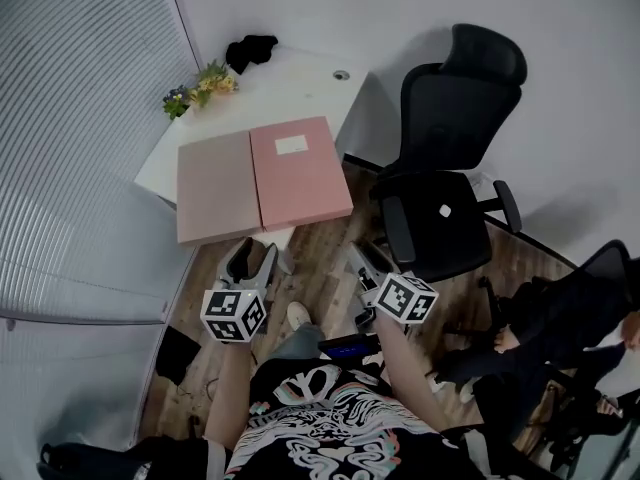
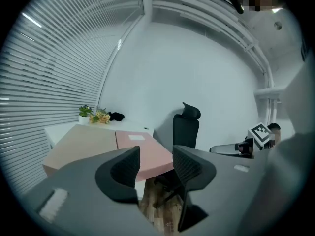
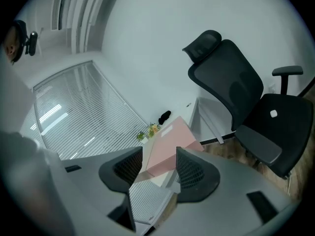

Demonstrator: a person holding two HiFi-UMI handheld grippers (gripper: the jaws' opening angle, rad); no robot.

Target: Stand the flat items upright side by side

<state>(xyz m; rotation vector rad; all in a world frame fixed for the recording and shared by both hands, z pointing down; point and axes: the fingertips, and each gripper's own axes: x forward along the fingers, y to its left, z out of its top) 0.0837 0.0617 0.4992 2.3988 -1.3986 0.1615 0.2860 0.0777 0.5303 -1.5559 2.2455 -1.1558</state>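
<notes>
Two flat folders lie side by side on the white desk (image 1: 300, 83): a tan one (image 1: 215, 186) on the left and a pink one (image 1: 298, 171) with a white label on the right. Both overhang the desk's near edge. My left gripper (image 1: 254, 262) hovers over the floor just short of the tan folder, jaws open and empty. My right gripper (image 1: 366, 260) hangs near the pink folder's near right corner, also open with nothing between its jaws. In the left gripper view the tan folder (image 2: 81, 144) and pink folder (image 2: 142, 151) lie ahead of the left gripper (image 2: 155, 166). The right gripper (image 3: 160, 167) faces the pink folder (image 3: 170, 146).
A black office chair (image 1: 450, 158) stands right of the desk, close to my right gripper. A small flower pot (image 1: 198, 88) and a black object (image 1: 250, 50) sit at the desk's far side. Window blinds (image 1: 70, 148) run along the left. Another person (image 1: 560, 328) sits at the right.
</notes>
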